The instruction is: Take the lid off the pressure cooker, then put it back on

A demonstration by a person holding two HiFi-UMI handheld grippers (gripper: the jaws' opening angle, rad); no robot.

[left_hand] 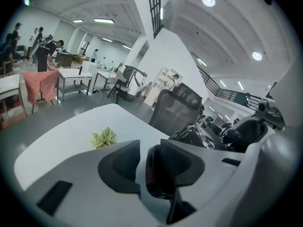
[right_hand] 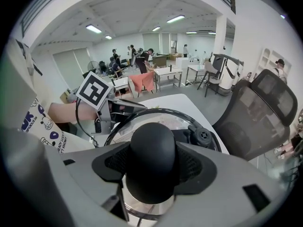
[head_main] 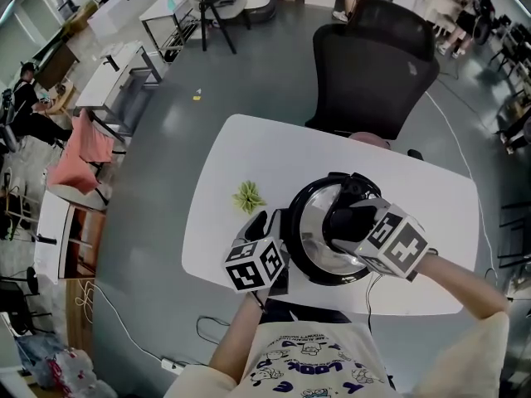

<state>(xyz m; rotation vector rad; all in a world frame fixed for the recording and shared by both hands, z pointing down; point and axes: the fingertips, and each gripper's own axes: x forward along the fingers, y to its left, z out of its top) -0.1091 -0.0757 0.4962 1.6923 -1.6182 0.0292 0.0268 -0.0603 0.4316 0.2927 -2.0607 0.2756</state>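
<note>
Locate the left gripper (head_main: 267, 222) at the left flank of the round steel pressure cooker (head_main: 325, 277). Read its fingers as released: set around the cooker's glossy black side handle (left_hand: 163, 171) with a slim gap on one side, not clamped. Find the right gripper (head_main: 348, 218) directly above the cooker. Read its fingers as clenched on the black round knob (right_hand: 152, 145), one on each side. Check the shiny metal lid with black rim (head_main: 311, 226): seated level on the cooker, mid-way across the white desk (head_main: 249, 156). Cannot tell whether removal is already done or pending. Judge the remainder accordingly: either lift and refit, or only let go. Left of the cooker, note a green leafy sprig (head_main: 247, 196); beyond the cooker, a black mesh office chair (head_main: 373, 65).
</note>
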